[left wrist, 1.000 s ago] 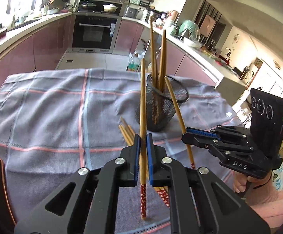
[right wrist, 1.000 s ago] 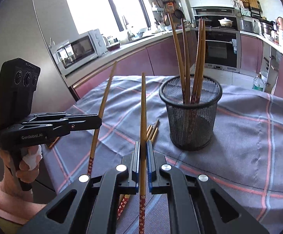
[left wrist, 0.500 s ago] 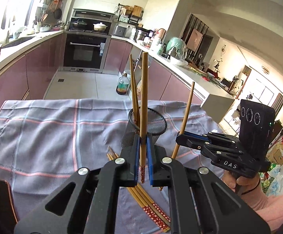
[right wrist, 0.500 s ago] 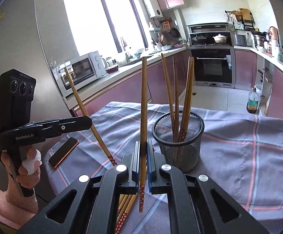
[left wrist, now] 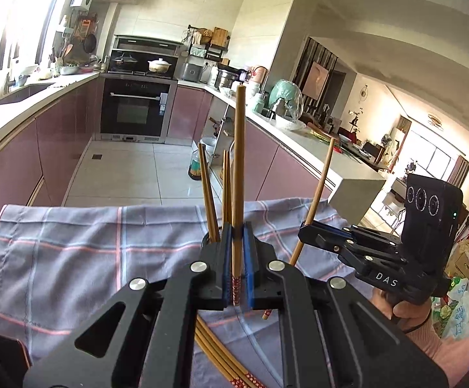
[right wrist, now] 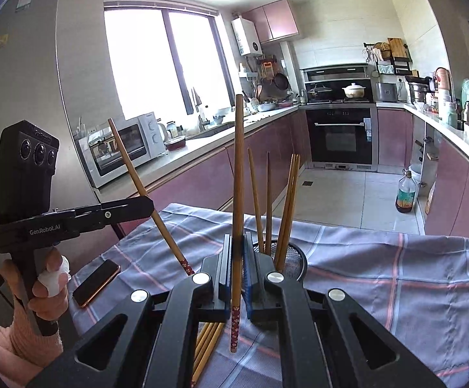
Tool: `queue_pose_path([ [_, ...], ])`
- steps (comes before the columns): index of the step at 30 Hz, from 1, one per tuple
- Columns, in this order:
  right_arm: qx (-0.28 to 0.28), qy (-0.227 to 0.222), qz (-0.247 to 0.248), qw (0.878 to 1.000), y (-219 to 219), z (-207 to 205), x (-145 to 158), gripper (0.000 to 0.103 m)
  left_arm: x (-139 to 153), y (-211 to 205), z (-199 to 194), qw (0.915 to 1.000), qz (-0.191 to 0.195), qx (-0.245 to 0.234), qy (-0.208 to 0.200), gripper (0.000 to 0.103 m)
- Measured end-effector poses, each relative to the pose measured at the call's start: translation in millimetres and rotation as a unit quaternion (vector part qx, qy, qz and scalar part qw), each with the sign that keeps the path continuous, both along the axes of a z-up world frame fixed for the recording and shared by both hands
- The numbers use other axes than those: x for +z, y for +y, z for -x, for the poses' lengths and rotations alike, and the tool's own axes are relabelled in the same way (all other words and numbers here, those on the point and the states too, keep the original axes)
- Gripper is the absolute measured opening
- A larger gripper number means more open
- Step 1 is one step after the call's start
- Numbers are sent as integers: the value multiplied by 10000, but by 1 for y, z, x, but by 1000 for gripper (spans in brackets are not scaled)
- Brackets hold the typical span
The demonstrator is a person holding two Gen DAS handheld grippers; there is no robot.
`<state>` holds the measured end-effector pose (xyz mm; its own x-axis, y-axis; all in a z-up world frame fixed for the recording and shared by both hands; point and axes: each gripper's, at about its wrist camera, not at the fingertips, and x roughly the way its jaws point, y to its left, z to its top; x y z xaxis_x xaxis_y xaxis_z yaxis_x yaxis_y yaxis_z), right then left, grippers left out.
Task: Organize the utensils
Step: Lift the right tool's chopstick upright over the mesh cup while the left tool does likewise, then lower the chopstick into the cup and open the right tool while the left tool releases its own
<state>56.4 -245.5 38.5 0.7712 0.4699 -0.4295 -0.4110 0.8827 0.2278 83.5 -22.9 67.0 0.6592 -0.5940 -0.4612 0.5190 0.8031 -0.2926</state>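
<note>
Now, from the left wrist view, we see the left gripper clamped tight on a wooden chopstick, whose long axis stands nearly upright, plain tip up and red patterned end below the pads. Just behind it the mesh cup is almost wholly hidden; three chopsticks in the cup rise from it, leaning slightly left. To the right, the right gripper is closed on a second chopstick, tilted with its top to the right. A few loose chopsticks lie flat on the plaid cloth below our gripper. Against a second ago, the cup sits much lower in this view and the kitchen floor fills more of it, while both grips are unchanged.

Then, from the right wrist view, we see the right gripper shut on its chopstick, upright, red end hanging under the pads. The mesh cup peeks out just right of the fingers, holding four or five sticks. At left, the left gripper pinches its chopstick, top slanting left. A phone lies on the cloth. Earlier the cup stood full in view; now only its rim shows.
</note>
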Motion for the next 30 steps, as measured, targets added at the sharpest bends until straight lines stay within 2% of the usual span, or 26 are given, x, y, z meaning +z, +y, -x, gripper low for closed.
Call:
queue_pose_path([
  [9,-165,-335,-36,9993,-6,-11,23,5,27,-13,-13,9995,-39,50,-316,8],
  [14,-247,-453,-73,9986,-7,-20,29,5,34,-21,-21,9993,-110,90,-350,8],
  [20,-411,-432,-42,9982,-8,-31,27,5,26,-32,-31,9994,-252,118,-219,8],
  [30,-510,-108,139,9985,-2,-51,2,5,4,-45,-52,9987,-483,127,99,8],
])
